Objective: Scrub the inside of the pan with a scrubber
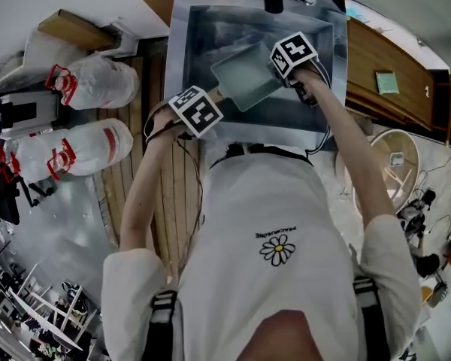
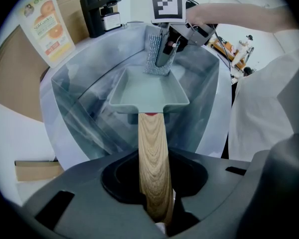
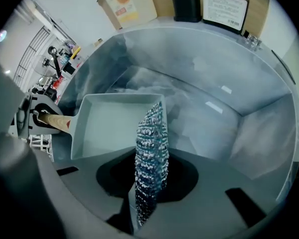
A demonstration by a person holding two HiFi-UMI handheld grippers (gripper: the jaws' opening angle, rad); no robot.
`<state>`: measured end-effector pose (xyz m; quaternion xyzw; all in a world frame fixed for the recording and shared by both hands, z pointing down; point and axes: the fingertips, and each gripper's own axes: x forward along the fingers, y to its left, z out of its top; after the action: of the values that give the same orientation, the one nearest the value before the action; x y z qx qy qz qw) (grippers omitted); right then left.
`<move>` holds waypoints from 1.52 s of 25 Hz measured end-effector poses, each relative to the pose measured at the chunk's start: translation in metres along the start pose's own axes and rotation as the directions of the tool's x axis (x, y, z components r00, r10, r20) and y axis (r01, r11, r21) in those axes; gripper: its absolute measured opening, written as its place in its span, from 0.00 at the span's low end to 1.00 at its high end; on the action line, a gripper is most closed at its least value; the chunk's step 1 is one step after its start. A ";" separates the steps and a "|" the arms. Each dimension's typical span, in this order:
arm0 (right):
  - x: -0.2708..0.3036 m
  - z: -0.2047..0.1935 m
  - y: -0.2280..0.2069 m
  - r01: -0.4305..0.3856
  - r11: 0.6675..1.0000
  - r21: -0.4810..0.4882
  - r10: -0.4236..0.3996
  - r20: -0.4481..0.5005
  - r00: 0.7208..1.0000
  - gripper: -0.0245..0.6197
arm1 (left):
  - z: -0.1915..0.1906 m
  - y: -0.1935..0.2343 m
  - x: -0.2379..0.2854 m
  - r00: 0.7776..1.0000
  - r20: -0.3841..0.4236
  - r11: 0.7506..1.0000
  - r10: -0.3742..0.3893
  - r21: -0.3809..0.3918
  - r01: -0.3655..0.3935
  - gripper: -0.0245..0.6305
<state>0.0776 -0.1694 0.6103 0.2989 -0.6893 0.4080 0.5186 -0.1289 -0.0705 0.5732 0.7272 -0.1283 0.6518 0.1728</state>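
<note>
Sitting inside the steel sink (image 1: 182, 43) is the square pale pan (image 2: 144, 91), with its wooden handle (image 2: 153, 158) pointing to the near side. The left gripper (image 2: 157, 210) is clamped on this handle, one jaw on each side of it, and holds the pan low in the basin. The right gripper (image 3: 147, 203) is closed on the glittering mesh scrubber (image 3: 152, 148), which stands upright between its jaws. The lower end of the scrubber is at the far edge of the pan; if it presses on the bottom, I cannot tell.

On the far side of the sink stand an orange-printed carton (image 2: 44, 26) and, to its right, a black tap (image 2: 102, 11). Two white bags (image 1: 98, 81) lie on the floor at the left, and a wooden counter (image 1: 383, 66) is at the right. From the head view, the person's arms and body cover the near rim of the sink.
</note>
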 end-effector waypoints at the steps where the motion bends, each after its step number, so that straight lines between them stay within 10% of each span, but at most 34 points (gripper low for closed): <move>1: 0.003 0.000 0.000 -0.004 1.000 0.011 0.004 -0.003 1.000 0.14 | 0.000 0.000 0.000 1.000 0.000 1.000 0.000 0.000 0.000 0.21; 20: 0.019 0.002 0.026 -0.001 1.000 0.022 0.001 -0.039 0.999 0.13 | -0.001 0.001 0.001 1.000 0.006 1.000 0.005 0.006 -0.005 0.21; 38: 0.007 0.008 0.143 -0.360 0.927 0.106 0.359 0.027 0.933 0.13 | -0.001 0.002 0.001 1.000 0.008 1.000 0.008 0.007 -0.008 0.21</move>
<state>-0.0472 -0.1063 0.5801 0.1969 -0.7108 0.5323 0.4155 -0.1303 -0.0718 0.5746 0.7299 -0.1298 0.6500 0.1670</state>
